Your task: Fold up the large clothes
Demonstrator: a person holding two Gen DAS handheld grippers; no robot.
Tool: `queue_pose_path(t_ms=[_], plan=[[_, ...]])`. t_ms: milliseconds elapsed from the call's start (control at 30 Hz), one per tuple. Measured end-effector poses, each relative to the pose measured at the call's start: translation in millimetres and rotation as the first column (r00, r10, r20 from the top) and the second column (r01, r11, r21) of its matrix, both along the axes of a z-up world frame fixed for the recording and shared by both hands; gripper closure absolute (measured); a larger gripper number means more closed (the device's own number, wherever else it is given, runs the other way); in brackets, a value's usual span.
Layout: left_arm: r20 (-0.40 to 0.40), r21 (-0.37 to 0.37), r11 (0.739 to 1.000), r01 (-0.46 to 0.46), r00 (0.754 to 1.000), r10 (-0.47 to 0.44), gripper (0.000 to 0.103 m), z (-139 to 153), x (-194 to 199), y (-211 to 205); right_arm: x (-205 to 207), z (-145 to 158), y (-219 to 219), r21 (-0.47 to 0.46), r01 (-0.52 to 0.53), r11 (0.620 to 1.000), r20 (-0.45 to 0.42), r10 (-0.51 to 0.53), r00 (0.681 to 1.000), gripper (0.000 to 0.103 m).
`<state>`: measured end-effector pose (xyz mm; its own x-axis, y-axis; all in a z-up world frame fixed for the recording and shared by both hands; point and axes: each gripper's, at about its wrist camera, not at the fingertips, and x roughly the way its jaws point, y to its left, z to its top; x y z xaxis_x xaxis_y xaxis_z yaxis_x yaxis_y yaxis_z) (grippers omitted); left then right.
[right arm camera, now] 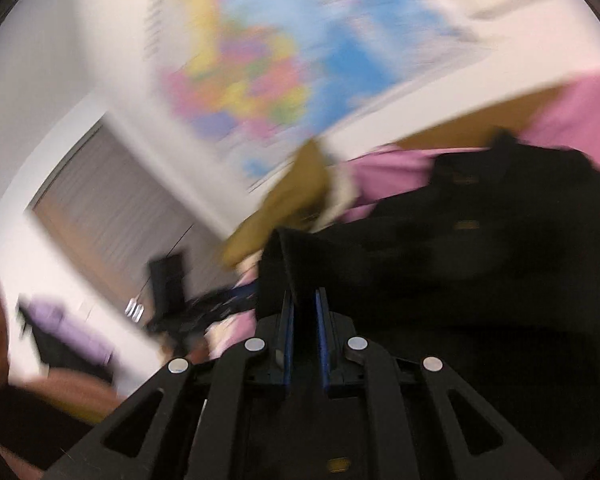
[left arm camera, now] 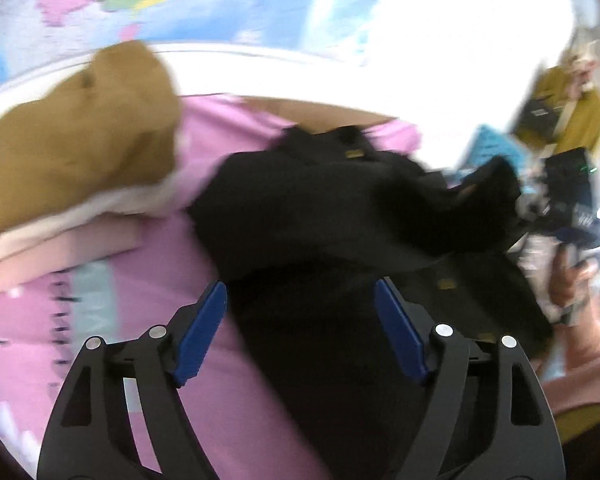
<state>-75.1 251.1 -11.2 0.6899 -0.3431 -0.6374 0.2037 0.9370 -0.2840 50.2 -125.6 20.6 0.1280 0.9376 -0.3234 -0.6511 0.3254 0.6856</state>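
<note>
A large black garment (left arm camera: 340, 208) lies bunched on a pink sheet (left arm camera: 228, 392). My left gripper (left arm camera: 300, 304) is open just above the garment, its blue pads (left arm camera: 204, 332) spread apart and holding nothing. My right gripper (right arm camera: 305, 300) is shut on an edge of the black garment (right arm camera: 480, 240), which stands up as a fold between the blue pads (right arm camera: 322, 340). The right gripper also shows in the left wrist view (left arm camera: 572, 200), holding the garment's far right part lifted. Both views are blurred.
A folded tan garment (left arm camera: 80, 140) lies on a stack of pale pink and cream clothes (left arm camera: 60, 248) at the left of the sheet. A coloured wall map (right arm camera: 268, 68) hangs behind. A person's hand and arm (left arm camera: 576, 300) are at the right.
</note>
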Motion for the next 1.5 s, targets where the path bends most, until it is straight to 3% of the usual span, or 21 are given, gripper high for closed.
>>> queue_pose_path(t_ms=[133, 267, 333, 367, 400, 467, 533, 667, 767, 900, 933, 1000, 1067, 1100, 1133, 1167, 1233, 1300, 1367, 1400, 1500], plan=[[0.034, -0.214, 0.960, 0.179, 0.984, -0.176, 0.012, 5, -2, -13, -31, 12, 49, 0.011, -0.214, 0.977, 0.033, 0.214, 0.976, 0.093], [0.057, -0.287, 0.914, 0.287, 0.958, -0.283, 0.006, -1, -6, -28, -43, 0, 82, -0.029, -0.302, 0.953, 0.007, 0.302, 0.953, 0.093], [0.040, -0.279, 0.916, 0.290, 0.956, -0.290, 0.006, -10, -3, -38, -43, -9, 96, -0.047, -0.325, 0.944, -0.025, 0.324, 0.946, 0.093], [0.039, -0.264, 0.923, 0.280, 0.959, -0.280, 0.017, -13, -3, -42, -42, -12, 104, -0.076, -0.331, 0.941, -0.034, 0.329, 0.944, 0.092], [0.032, -0.250, 0.930, 0.269, 0.962, -0.270, 0.057, -15, -4, -42, -42, -12, 111, -0.097, -0.334, 0.938, -0.040, 0.331, 0.943, 0.089], [-0.013, -0.234, 0.942, 0.240, 0.968, -0.250, 0.093, -19, -2, -42, -37, -16, 112, -0.114, -0.341, 0.933, -0.068, 0.335, 0.940, 0.083], [-0.014, -0.234, 0.958, 0.167, 0.984, -0.175, 0.094, -19, -3, -28, -34, -13, 104, -0.170, -0.305, 0.937, -0.046, 0.302, 0.952, 0.052], [-0.016, -0.253, 0.967, 0.004, 1.000, -0.008, 0.094, -11, -17, 20, -13, -3, 58, -0.175, -0.173, 0.969, 0.000, 0.176, 0.984, 0.050], [-0.040, -0.201, 0.968, -0.150, 0.989, 0.145, 0.094, -6, -28, 54, 14, -4, 29, -0.267, 0.001, 0.964, 0.034, 0.009, 0.999, 0.050], [-0.077, -0.090, 0.918, -0.385, 0.922, 0.379, 0.094, -2, -47, 103, 51, -23, -3, -0.388, 0.178, 0.904, 0.034, -0.179, 0.983, 0.050], [-0.092, -0.011, 0.886, -0.463, 0.883, 0.460, 0.093, -2, -51, 113, 61, -30, -12, -0.404, 0.217, 0.889, 0.033, -0.223, 0.974, 0.050], [-0.086, 0.204, 0.773, -0.601, 0.775, 0.626, 0.089, -4, -53, 126, 72, -36, -21, -0.435, 0.260, 0.862, 0.046, -0.267, 0.963, 0.050], [-0.066, 0.366, 0.633, -0.682, 0.660, 0.748, 0.092, -6, -53, 137, 76, -45, -33, -0.434, 0.278, 0.857, 0.042, -0.289, 0.956, 0.050], [-0.063, 0.376, 0.613, -0.695, 0.641, 0.765, 0.092, -5, -55, 140, 79, -48, -35, -0.450, 0.296, 0.843, 0.054, -0.306, 0.951, 0.051], [-0.061, 0.348, 0.625, -0.699, 0.648, 0.759, 0.092, -1, -57, 142, 80, -49, -36, -0.454, 0.302, 0.838, 0.057, -0.311, 0.949, 0.051], [-0.053, 0.306, 0.666, -0.680, 0.687, 0.725, 0.088, 5, -58, 137, 82, -48, -38, -0.454, 0.306, 0.837, 0.059, -0.315, 0.947, 0.051], [-0.012, 0.262, 0.746, -0.612, 0.771, 0.637, 0.069, 17, -55, 115, 83, -46, -44, -0.457, 0.321, 0.829, 0.079, -0.322, 0.943, 0.051], [0.056, 0.278, 0.827, -0.489, 0.868, 0.494, 0.040, 30, -43, 75, 82, -42, -45, -0.490, 0.351, 0.798, 0.137, -0.328, 0.935, 0.051], [0.078, 0.260, 0.892, -0.370, 0.929, 0.363, 0.028, 35, -33, 46, 85, -40, -47, -0.513, 0.383, 0.768, 0.183, -0.338, 0.923, 0.051], [0.086, 0.258, 0.919, -0.299, 0.954, 0.286, 0.028, 34, -22, 26, 87, -40, -49, -0.516, 0.393, 0.761, 0.193, -0.344, 0.919, 0.051], [0.086, 0.346, 0.922, -0.171, 0.985, 0.151, 0.027, 24, 16, -19, 92, -45, -48, -0.581, 0.443, 0.683, 0.283, -0.340, 0.897, 0.051]])
